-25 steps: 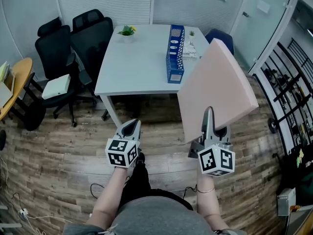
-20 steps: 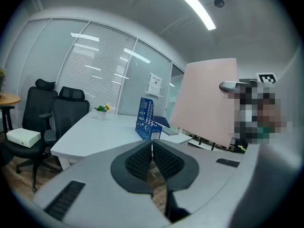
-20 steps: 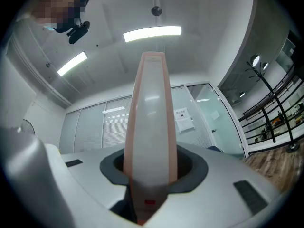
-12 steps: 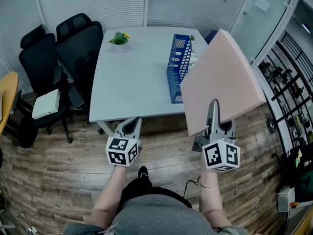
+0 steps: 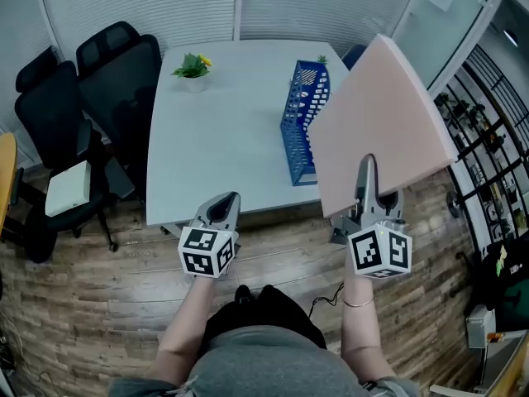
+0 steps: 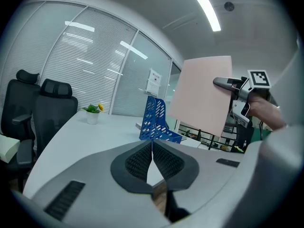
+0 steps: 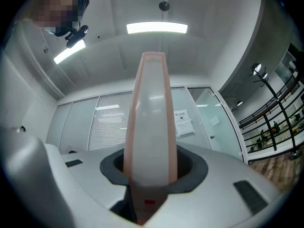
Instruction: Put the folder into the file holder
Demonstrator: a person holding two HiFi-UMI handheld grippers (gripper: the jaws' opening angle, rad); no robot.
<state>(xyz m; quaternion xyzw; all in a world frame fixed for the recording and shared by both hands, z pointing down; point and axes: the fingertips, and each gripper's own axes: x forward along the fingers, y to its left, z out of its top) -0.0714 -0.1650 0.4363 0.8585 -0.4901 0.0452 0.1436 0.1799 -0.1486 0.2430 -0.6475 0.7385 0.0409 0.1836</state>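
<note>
While aloft, folder (image 5: 382, 126) in right tool (image 5: 370, 176)

We find bare room across the white worktop (image 5: 223, 151); the blue perforated metal file holder (image 5: 302, 116) stands toward its right, a small potted plant (image 5: 192, 65) at far left.

COUNT, head view | left gripper (image 5: 225, 203) at 7 o'clock plus right gripper (image 5: 369, 172) at 4 o'clock: 2 | marker cubes (image 5: 207, 253) (image 5: 380, 253): 2 | pink folder (image 5: 380, 114): 1 | blue file holder (image 5: 302, 122): 1 | white table (image 5: 223, 131): 1 | black office chairs (image 5: 124, 64) (image 5: 40, 98): 2, both at 10 o'clock | potted plant (image 5: 192, 66): 1, at 11 o'clock
</note>
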